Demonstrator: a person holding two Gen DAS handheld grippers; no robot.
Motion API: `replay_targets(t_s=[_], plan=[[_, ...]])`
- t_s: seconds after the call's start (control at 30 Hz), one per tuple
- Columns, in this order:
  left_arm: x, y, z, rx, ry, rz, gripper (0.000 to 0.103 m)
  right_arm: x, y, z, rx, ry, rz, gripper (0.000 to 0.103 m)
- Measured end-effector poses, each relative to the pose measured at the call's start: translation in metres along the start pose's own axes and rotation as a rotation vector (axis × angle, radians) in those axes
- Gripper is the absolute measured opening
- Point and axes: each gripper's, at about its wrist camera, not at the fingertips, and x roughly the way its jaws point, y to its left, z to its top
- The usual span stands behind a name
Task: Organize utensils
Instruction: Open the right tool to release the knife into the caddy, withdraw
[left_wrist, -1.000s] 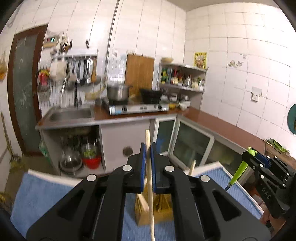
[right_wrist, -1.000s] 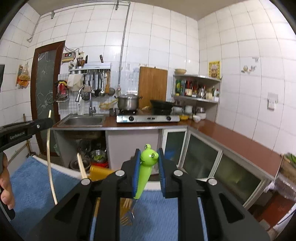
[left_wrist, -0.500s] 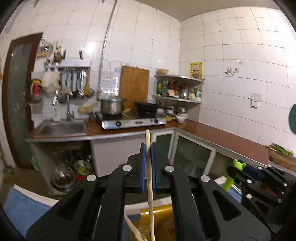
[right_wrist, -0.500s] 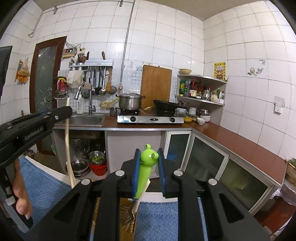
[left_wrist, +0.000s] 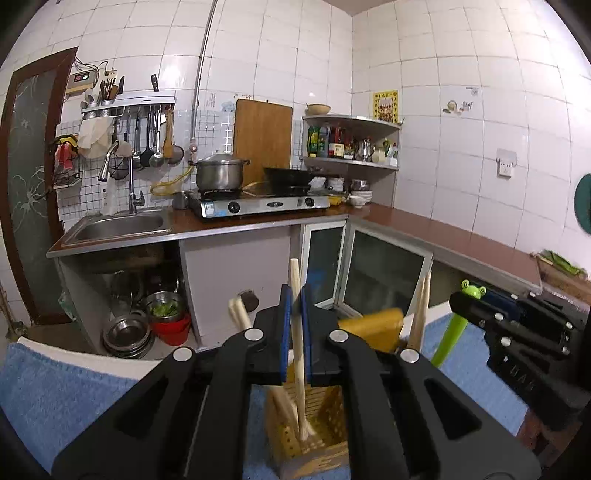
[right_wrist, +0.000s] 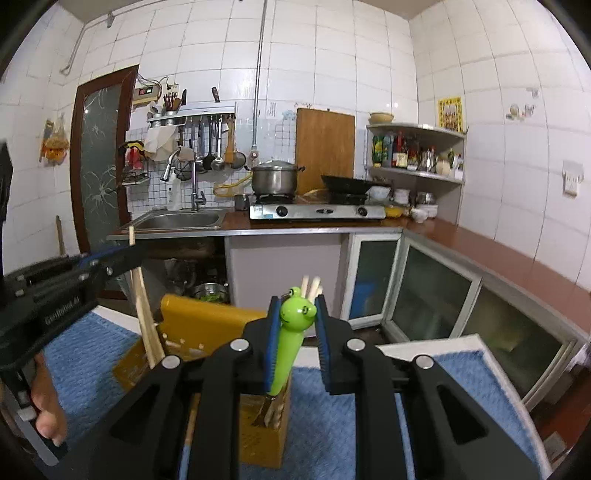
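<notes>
Two grippers lower utensils into a yellow holder on a blue mat.

Left wrist view: the left gripper (left_wrist: 296, 334) is closed narrowly on a wooden chopstick (left_wrist: 298, 339), which stands nearly upright with its lower end inside the yellow utensil holder (left_wrist: 325, 417) on the blue mat (left_wrist: 74, 398). More wooden sticks (left_wrist: 419, 314) rise from the holder's far right part. At the right, the right gripper (left_wrist: 480, 301) carries the green frog-handled utensil (left_wrist: 448, 338).

Right wrist view: the right gripper (right_wrist: 295, 343) has its blue pads (right_wrist: 271, 347) somewhat apart; the left pad touches the frog-handled utensil (right_wrist: 290, 343), while a gap shows at the right pad, so a firm grip cannot be told. The utensil's lower end sits in the holder (right_wrist: 258, 435). At the left, the left gripper (right_wrist: 110, 258) holds its chopstick (right_wrist: 142, 310) over the holder's far compartment.
</notes>
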Motion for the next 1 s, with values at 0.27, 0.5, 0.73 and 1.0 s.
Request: replay_targets(t_s=[0.27,0.5,0.73,1.0], plan=[[0.003,0.012,-0.029,-0.026,0.023,0.022,0.005,0.005,-0.008,-0.023,0.074,-0.008,0.049,0.019],[-0.002,0.014,-0.037,-0.028,0.043,0.054,0.038,0.009,-0.017,-0.021,0.099,0.026,0.100,0.022],[-0.039,0.017,-0.031,-0.032,0.040,0.068,0.070,-0.010,-0.014,-0.012,0.071,0.052,0.081,0.051],[-0.096,0.022,-0.038,-0.041,0.064,0.095,0.097,-0.063,-0.016,-0.021,0.086,0.065,0.028,0.068]])
